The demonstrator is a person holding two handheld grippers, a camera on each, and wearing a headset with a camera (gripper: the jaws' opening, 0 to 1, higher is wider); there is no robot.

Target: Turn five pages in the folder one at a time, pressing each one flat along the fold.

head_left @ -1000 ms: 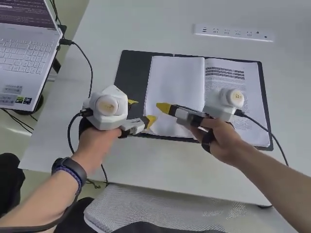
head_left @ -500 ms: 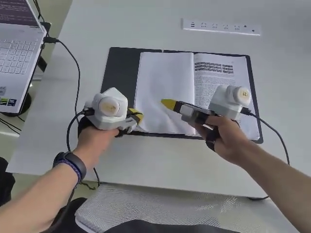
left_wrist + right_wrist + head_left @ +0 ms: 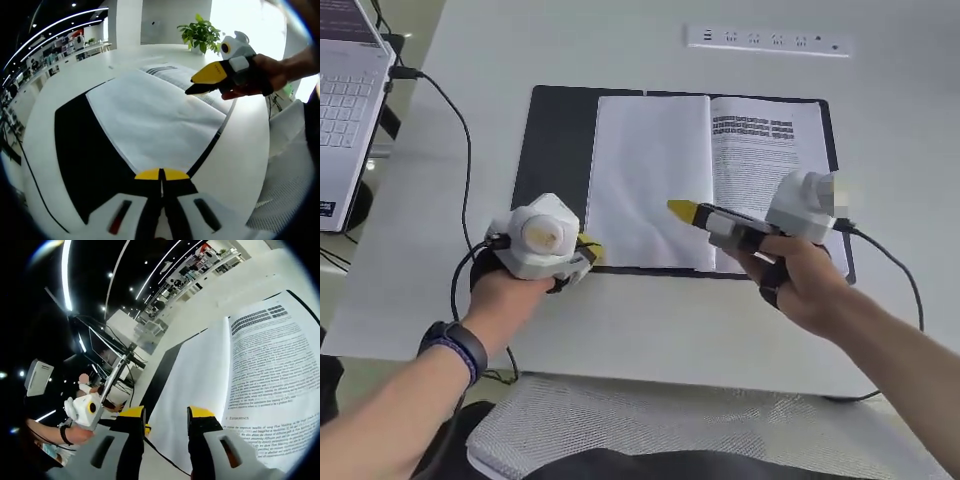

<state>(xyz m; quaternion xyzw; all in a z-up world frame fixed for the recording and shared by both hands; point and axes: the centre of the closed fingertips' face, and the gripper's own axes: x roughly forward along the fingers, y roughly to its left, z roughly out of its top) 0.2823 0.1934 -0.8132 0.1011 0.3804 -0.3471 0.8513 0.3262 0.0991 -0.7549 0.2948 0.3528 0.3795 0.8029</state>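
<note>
Folder open flat on white table, both grippers at its near edge.
Table [image 3: 620, 330] w/ black folder [image 3: 556, 150] at centre; blank page [image 3: 650, 170] left of the fold, printed page [image 3: 760, 165] right. Left gripper [image 3: 161, 174] by folder's near-left corner, jaws together, nothing in them. Right gripper [image 3: 165, 416] over the pages nr the fold, jaws apart, empty. Power strip [image 3: 768, 40] beyond.

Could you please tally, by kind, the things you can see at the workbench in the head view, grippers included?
folder: 1
laptop: 1
power strip: 1
grippers: 2 (left gripper, right gripper)
Total: 5
</note>
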